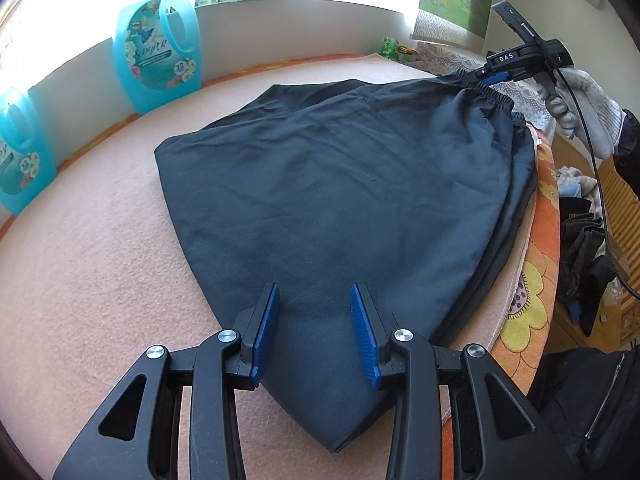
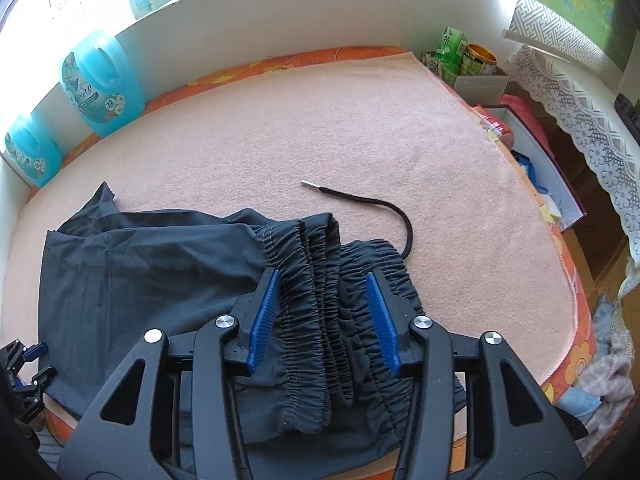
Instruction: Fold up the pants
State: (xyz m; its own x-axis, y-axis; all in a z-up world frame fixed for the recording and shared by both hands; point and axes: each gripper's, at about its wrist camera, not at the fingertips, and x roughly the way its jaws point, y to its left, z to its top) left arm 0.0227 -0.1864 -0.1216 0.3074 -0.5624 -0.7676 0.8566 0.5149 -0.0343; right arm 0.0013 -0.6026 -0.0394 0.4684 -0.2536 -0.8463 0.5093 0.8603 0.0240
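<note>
Dark navy pants (image 1: 340, 184) lie flat, folded lengthwise, on a pink blanket (image 1: 100, 260). My left gripper (image 1: 315, 292) stands open over the narrow leg end, with the fabric lying flat between its blue pads. In the right wrist view, my right gripper (image 2: 323, 280) is open astride the bunched elastic waistband (image 2: 316, 264), and its pads do not press on it. A black drawstring (image 2: 384, 204) trails from the waistband onto the blanket (image 2: 360, 120). The left wrist view shows the right gripper (image 1: 480, 74) at the waistband, held by a gloved hand (image 1: 580, 100).
Blue detergent jugs (image 1: 158, 56) line the wall at the back left. A box with cans (image 2: 468, 64) and a lace cloth (image 2: 580, 92) stand at the far right. The table's orange floral edge (image 1: 532, 280) runs on the right, with piled clothes (image 1: 588, 248) beyond.
</note>
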